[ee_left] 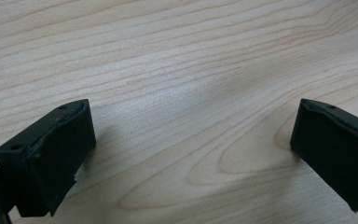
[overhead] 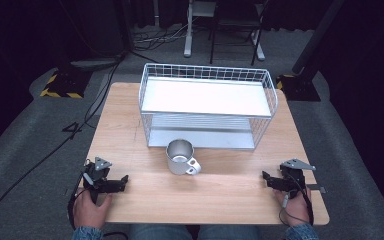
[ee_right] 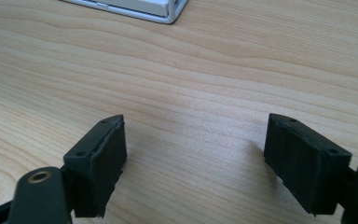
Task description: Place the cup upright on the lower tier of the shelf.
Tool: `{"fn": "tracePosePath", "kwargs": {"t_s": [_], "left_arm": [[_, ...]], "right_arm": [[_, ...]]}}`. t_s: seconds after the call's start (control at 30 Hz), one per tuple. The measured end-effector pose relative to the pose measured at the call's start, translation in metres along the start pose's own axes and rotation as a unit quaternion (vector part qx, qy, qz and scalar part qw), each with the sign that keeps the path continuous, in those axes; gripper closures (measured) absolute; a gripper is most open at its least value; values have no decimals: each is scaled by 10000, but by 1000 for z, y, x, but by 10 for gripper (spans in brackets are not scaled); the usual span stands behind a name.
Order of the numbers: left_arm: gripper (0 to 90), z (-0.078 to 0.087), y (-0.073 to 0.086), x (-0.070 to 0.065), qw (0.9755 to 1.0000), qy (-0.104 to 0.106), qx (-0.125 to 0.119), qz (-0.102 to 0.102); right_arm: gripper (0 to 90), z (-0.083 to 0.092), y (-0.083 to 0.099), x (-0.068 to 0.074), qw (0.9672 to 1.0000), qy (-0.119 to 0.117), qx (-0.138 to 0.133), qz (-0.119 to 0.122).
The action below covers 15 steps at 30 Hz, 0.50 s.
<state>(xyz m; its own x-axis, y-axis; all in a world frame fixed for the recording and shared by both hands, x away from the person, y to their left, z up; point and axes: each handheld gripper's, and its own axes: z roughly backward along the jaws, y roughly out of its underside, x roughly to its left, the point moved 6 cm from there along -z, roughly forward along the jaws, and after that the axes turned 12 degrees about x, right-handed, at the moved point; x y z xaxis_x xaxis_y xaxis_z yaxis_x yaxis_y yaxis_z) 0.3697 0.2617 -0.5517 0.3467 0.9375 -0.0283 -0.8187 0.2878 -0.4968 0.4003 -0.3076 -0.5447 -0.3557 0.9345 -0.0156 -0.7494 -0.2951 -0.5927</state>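
Note:
A metal mug (overhead: 181, 157) with a handle on its right stands upright on the wooden table (overhead: 220, 195), just in front of a white wire rack (overhead: 207, 102). My left gripper (overhead: 125, 179) rests low at the table's front left, well to the left of the mug. In the left gripper view its black jaws stand wide apart over bare wood, so my left gripper (ee_left: 191, 135) is open and holds nothing. At the front right sits my right gripper (overhead: 265, 176), pointing left. Its jaws are spread too, and my right gripper (ee_right: 196, 144) is open over bare wood.
The two-shelf wire rack takes up the far half of the table; its base corner (ee_right: 161, 11) shows in the right gripper view. Cables (overhead: 40, 160) trail over the grey floor at left. A chair and a stand (overhead: 225, 30) are behind the table.

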Motion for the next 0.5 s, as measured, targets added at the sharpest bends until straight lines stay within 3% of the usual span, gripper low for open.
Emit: {"fn": "tracePosePath", "kwargs": {"t_s": [0.5], "left_arm": [[3,-1,-1,0,10000,10,-9,22]], "right_arm": [[211,0,0,0,10000,-7,5,-4]]}}
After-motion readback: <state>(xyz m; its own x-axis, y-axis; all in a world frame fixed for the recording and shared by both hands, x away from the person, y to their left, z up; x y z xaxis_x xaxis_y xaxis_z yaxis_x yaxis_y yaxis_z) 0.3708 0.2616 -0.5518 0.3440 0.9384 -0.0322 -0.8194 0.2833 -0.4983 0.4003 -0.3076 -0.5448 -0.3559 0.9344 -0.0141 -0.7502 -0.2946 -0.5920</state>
